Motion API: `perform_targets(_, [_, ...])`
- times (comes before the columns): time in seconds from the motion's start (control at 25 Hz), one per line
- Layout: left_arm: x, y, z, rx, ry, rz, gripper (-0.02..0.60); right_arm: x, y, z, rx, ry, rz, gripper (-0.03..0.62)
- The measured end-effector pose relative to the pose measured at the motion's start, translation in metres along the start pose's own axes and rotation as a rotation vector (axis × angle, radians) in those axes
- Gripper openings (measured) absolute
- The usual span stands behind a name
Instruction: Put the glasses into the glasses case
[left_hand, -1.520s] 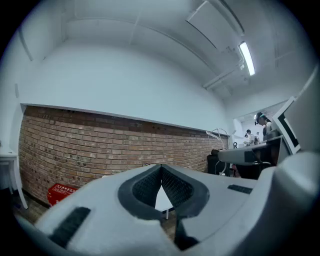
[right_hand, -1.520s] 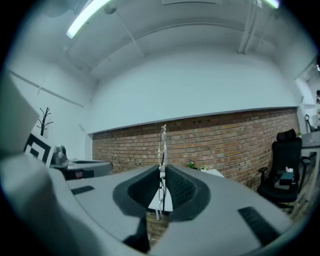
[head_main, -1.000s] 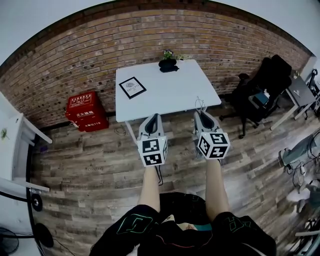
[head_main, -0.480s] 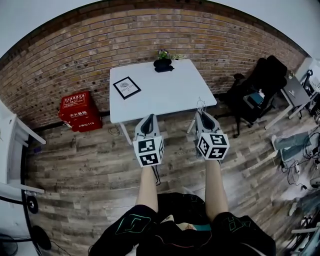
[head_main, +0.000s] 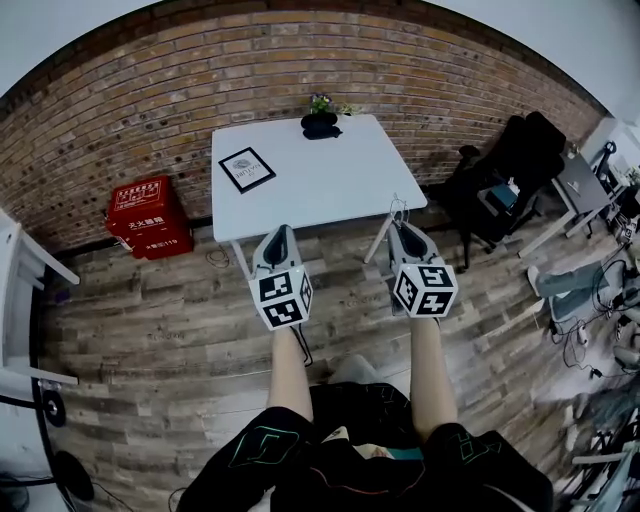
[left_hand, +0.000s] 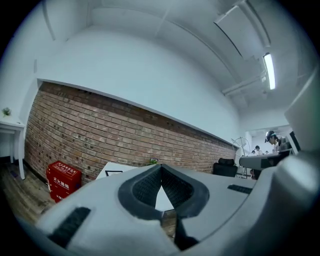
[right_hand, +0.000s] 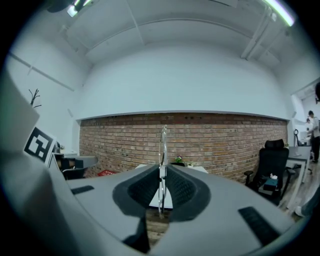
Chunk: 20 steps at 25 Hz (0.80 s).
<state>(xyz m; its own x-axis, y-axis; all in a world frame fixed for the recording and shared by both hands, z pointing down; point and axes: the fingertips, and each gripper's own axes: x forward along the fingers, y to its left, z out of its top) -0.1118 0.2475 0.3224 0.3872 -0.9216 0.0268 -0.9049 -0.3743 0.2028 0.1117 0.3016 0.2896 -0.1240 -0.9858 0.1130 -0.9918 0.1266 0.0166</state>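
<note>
Pinching glasses (right_hand: 162, 150) in right gripper (head_main: 404, 229), left gripper (head_main: 280, 232) closed empty, white table (head_main: 310, 185) ahead, red box (head_main: 148, 215) beside it

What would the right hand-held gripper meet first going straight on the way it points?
Most likely the white table: its top shows between the jaws, past the glasses they pinch. Height is unclear; it might pass over toward the brick wall.

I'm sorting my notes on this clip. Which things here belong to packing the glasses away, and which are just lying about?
Job in hand:
glasses, clamped in the right gripper
dark object at the far edge of the white table, probably the case
left gripper, shut and empty

Lying about:
framed picture
small plant
red box
black office chair
</note>
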Motion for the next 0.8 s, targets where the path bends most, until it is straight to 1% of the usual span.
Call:
perform_targets(0.2, [0.003, -0.004, 0.003, 0.014, -0.007, -0.032, 0.008, 0.010, 0.012, 0.003, -0.015, 0.009, 0.028, 0.048])
perform_targets(0.4, [0.009, 0.002, 0.005, 0.027, -0.018, -0.035, 0.008, 0.026, 0.021, -0.001, -0.013, 0.018, 0.051, 0.048])
perform_targets(0.52, [0.014, 0.003, 0.003, 0.068, -0.001, -0.027, 0.008, 0.033, 0.021, -0.004, -0.001, 0.021, 0.052, 0.048])
perform_targets(0.68, [0.024, -0.014, 0.003, 0.118, 0.006, -0.068, 0.008, 0.044, 0.016, -0.009, 0.009, 0.032, 0.053, 0.048])
perform_targets(0.8, [0.033, -0.015, -0.001, 0.121, 0.017, -0.075, 0.008, 0.053, 0.012, -0.014, 0.020, 0.042, 0.055, 0.048])
